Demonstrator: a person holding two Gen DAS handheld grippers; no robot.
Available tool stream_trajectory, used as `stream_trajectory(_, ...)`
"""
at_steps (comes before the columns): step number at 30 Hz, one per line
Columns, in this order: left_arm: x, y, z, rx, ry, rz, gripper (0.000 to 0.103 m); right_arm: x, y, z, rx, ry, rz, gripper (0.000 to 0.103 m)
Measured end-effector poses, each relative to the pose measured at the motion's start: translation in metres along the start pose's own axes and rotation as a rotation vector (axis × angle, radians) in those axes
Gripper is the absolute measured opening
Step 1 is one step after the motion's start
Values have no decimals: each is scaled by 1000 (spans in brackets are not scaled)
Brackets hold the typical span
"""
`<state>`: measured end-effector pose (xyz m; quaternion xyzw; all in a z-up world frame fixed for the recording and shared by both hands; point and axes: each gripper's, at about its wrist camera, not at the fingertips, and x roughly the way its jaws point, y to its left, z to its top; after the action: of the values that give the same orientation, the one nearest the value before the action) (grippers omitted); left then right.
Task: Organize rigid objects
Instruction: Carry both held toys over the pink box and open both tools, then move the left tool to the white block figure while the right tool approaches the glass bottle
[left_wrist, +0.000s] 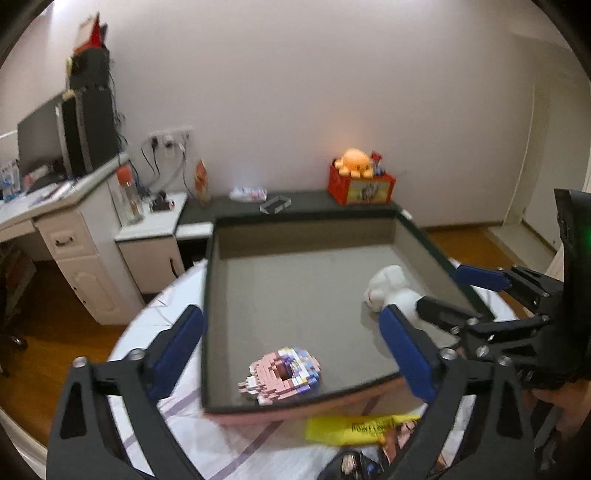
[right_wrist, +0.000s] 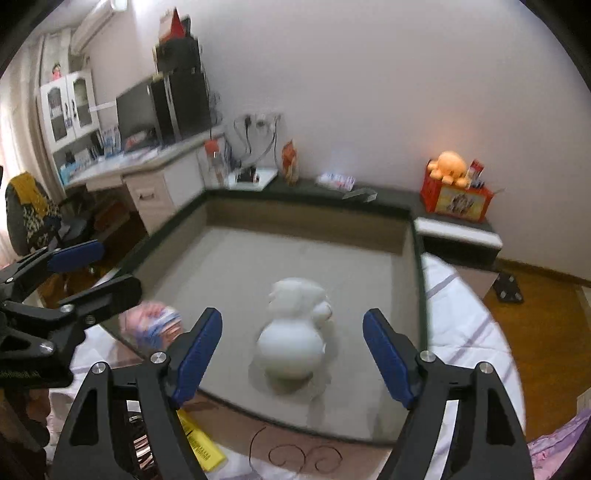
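The bed (left_wrist: 155, 321), under a white sheet with purple lines, carries a big shallow box (left_wrist: 295, 218) with dark rims and a grey floor, most of it bare. A white figurine (right_wrist: 293, 338) lies toward the box's right side, blurred, well clear of the walls. A pink-and-purple block toy (left_wrist: 282, 374) sits just inside the near rim; the right wrist view shows it half hidden behind a finger. The left gripper (left_wrist: 295, 354) is released, its fingers straddling the box's left wall, nothing gripped. The right gripper (right_wrist: 293, 356) is released too, the figurine between its fingers but untouched. A yellow packet (left_wrist: 354, 428) lies before the box, partly cut off.
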<state>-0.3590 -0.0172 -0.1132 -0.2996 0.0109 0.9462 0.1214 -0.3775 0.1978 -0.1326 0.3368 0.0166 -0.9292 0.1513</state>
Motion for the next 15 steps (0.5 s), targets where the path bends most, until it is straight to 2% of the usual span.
stream_trajectory(7,-90,21,-23,-51,-129,71,103,-80,6,-6,16,-133,-19,83)
stream_trajectory(11,-131,26,-47,-67,-147,87,103,-128,17,-25,14,-203,-46,85)
stream_trajectory(15,-162,27,-73,-66,-148,113,103,-166,30,-51,4,-234,-70,85)
